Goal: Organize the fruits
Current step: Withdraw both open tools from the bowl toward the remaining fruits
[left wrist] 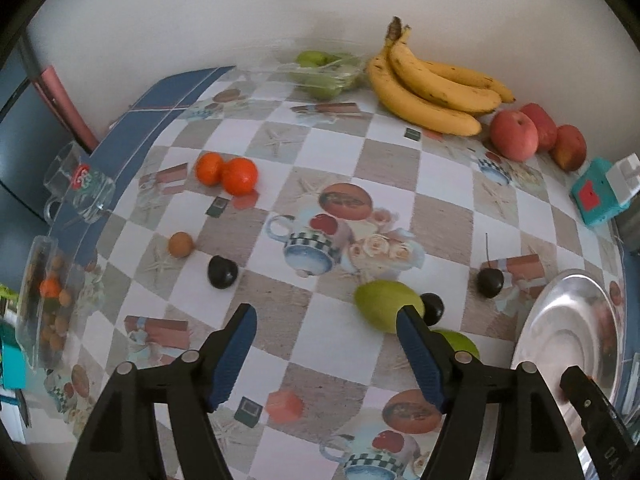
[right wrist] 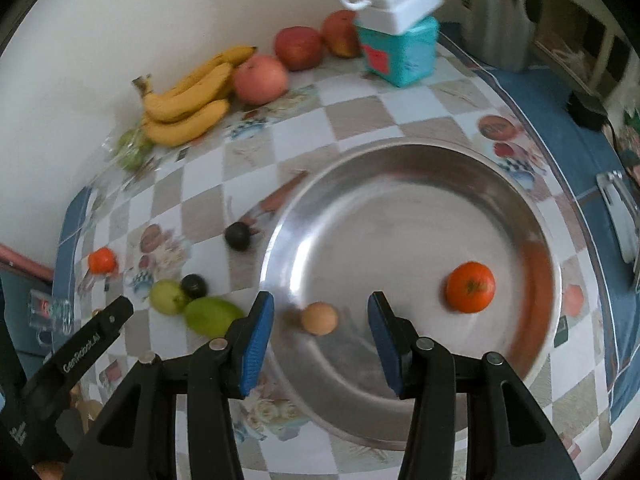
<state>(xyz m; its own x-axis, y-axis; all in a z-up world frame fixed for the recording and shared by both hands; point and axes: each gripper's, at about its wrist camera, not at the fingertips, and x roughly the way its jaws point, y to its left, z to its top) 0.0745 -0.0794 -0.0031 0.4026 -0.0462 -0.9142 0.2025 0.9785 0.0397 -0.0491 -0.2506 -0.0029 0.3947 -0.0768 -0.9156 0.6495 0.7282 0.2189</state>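
Observation:
My left gripper hangs open over the checked tablecloth with nothing between its fingers. A green fruit lies just beyond its right finger, beside a dark plum and a second green fruit. Farther off lie another dark plum, a small tan fruit, two tangerines and a stemmed dark fruit. My right gripper stands open over the metal plate. A small tan fruit rests on the plate between its pads, untouched. A tangerine lies to the right.
Bananas and reddish round fruits line the wall, next to a clear box of green fruit. A teal box with a white power strip stands at the back. A glass mug and a clear container sit at the left edge.

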